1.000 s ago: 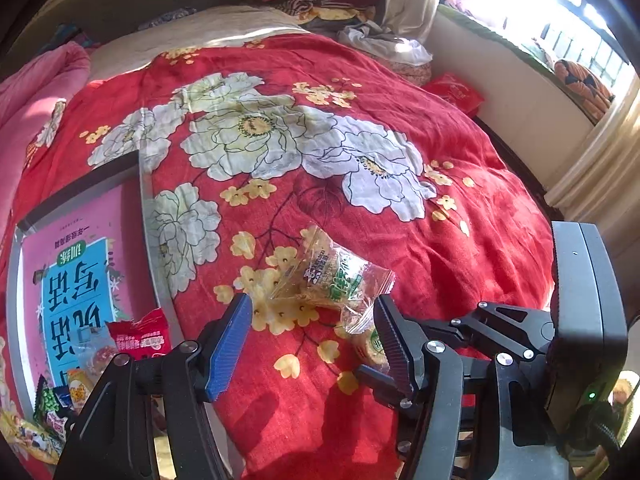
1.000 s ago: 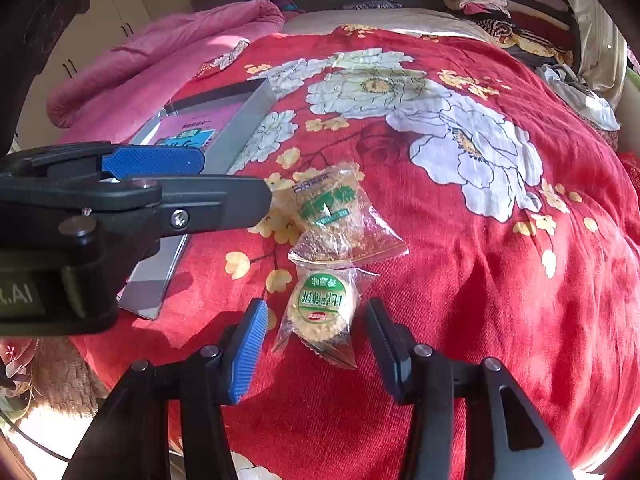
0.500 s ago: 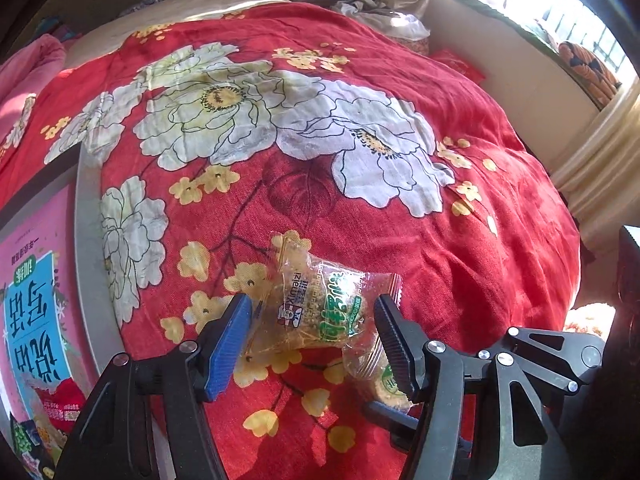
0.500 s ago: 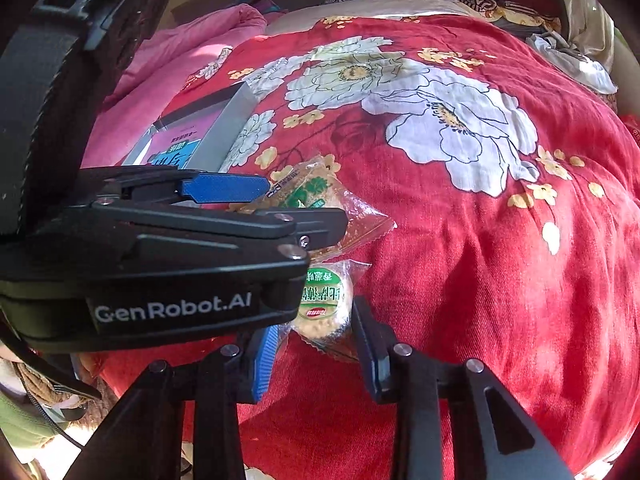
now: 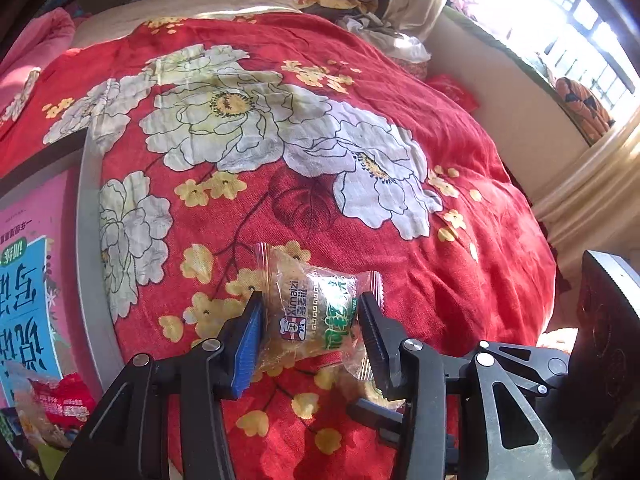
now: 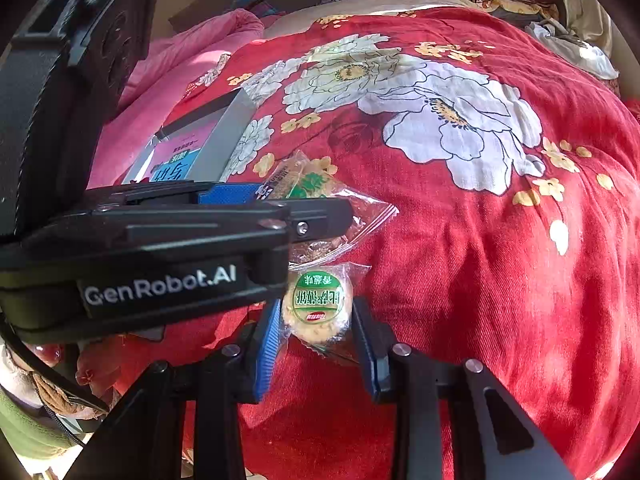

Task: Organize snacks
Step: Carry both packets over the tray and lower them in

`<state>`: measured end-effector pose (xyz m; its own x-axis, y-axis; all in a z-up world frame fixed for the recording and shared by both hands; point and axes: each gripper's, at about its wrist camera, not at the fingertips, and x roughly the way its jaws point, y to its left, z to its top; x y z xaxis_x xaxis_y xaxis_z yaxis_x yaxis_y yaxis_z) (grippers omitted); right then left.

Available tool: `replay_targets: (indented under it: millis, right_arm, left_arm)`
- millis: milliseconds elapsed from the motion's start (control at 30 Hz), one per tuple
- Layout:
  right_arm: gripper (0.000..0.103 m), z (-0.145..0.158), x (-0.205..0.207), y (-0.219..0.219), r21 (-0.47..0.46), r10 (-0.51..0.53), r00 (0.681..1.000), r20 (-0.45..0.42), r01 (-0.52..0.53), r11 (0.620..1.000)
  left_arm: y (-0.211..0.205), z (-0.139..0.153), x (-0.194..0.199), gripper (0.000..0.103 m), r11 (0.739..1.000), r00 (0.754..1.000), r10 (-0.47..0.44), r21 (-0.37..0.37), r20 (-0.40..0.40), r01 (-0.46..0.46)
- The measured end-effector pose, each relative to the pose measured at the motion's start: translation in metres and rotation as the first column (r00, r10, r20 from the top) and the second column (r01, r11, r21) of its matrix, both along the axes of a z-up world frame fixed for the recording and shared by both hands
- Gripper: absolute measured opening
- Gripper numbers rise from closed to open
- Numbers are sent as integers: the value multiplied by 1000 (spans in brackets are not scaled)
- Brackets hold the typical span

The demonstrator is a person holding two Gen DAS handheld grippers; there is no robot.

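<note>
On the bed: a red flowered quilt carries two wrapped snacks near its front edge, and a tray lies at its left edge.
Left gripper: jaws closing around the square pack; the blue pad meets the wrapper's left side and the black pad is at its right side, but whether they press yet I cannot tell.
Right gripper: jaws narrow, pads against the wrapper of the round biscuit on both sides, clamped on it.
Pack: clear wrapper, green print, lying on the quilt just beyond the biscuit, their wrappers touching.
Biscuit: green round label, closest to the quilt's front edge.
Left view only: the tray's near end with a red packet and other small packets on a pink and blue printed sheet; the window and sill at the right; the right gripper's body at the right edge, with the biscuit mostly hidden behind the left gripper's black finger.
Right view only: the biscuit in full; the left gripper from the side, lettered GenRobot.AI, covering part of the pack; the tray's far end; a pink blanket beyond the quilt's left edge.
</note>
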<state>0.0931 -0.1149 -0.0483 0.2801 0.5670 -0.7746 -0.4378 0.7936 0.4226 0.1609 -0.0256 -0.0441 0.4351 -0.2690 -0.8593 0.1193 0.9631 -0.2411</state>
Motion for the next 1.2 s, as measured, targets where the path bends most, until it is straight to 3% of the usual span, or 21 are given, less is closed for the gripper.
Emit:
replay_targets:
  millis: [300, 633, 1000, 1200]
  right_arm:
    - [35, 24, -6, -7, 121, -4, 999, 53, -2, 993]
    - [36, 62, -28, 11, 194, 45, 980, 195, -84, 977]
    - [36, 82, -56, 58, 220, 145, 956, 254, -203, 954]
    - [36, 86, -65, 85, 198, 190, 944, 270, -247, 949]
  left_arm:
    - [38, 58, -30, 48, 996, 991, 66, -65, 115, -59]
    - [117, 105, -90, 48, 980, 952, 198, -30, 232, -196]
    - [194, 103, -149, 48, 936, 909, 348, -30, 228, -351]
    - [198, 90, -163, 48, 933, 910, 353, -5, 218, -361]
